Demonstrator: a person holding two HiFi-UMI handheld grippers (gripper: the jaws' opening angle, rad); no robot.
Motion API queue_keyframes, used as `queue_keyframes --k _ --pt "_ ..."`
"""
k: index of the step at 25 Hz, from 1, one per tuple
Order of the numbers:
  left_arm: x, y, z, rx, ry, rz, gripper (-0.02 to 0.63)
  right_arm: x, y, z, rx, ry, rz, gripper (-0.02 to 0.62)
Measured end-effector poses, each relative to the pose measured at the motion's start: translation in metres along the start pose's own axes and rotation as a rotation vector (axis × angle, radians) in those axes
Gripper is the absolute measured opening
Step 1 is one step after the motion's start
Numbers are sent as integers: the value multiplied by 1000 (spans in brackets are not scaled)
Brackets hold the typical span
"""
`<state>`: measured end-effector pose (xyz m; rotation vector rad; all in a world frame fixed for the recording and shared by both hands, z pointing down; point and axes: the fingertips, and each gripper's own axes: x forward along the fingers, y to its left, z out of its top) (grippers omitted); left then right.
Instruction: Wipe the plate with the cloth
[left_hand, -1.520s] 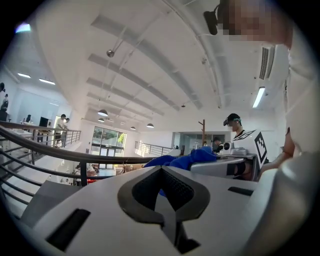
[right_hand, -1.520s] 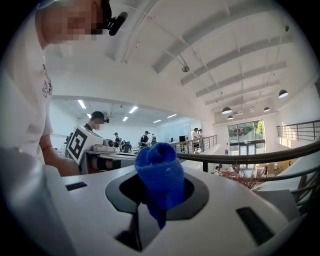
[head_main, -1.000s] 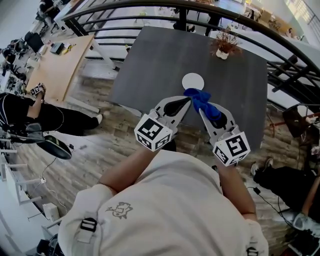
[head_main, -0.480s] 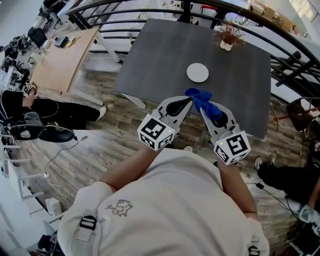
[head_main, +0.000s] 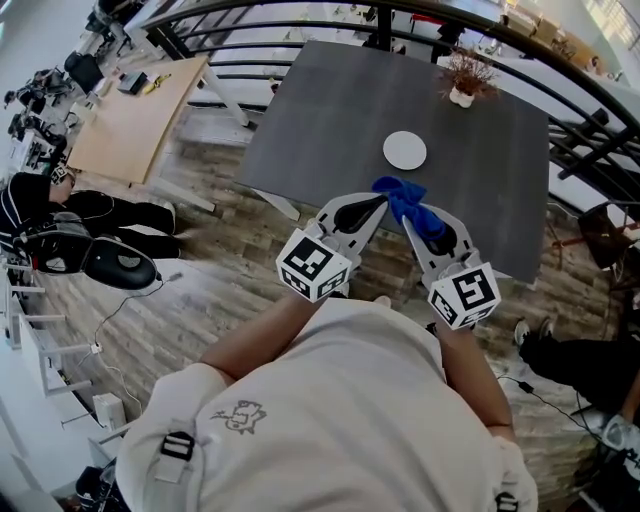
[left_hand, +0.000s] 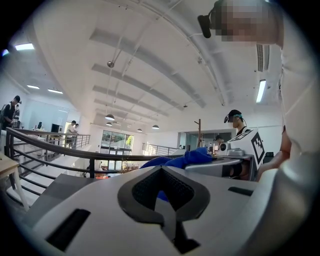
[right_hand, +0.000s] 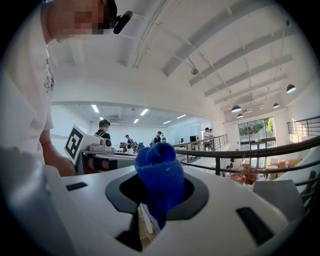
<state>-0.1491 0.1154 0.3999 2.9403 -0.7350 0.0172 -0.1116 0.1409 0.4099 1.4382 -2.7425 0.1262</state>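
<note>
Right gripper (head_main: 406, 218) clamps the cloth (head_main: 399, 192), plate (head_main: 404, 150) beyond.

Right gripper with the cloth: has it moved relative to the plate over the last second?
Yes. The right gripper, shut on the blue cloth, has backed away from the white plate toward the table's near edge, opening a gap.

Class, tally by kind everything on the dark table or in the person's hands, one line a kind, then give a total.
plate: 1
cloth: 1
potted plant: 1
tools: 2, left tool and right tool
Total: 5
</note>
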Motion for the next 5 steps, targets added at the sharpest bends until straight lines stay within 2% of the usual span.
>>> queue_keyframes --k 5 --pt "8 -5 -4 5 4 -3 8 -6 -6 -2 -3 -9 -1 86"
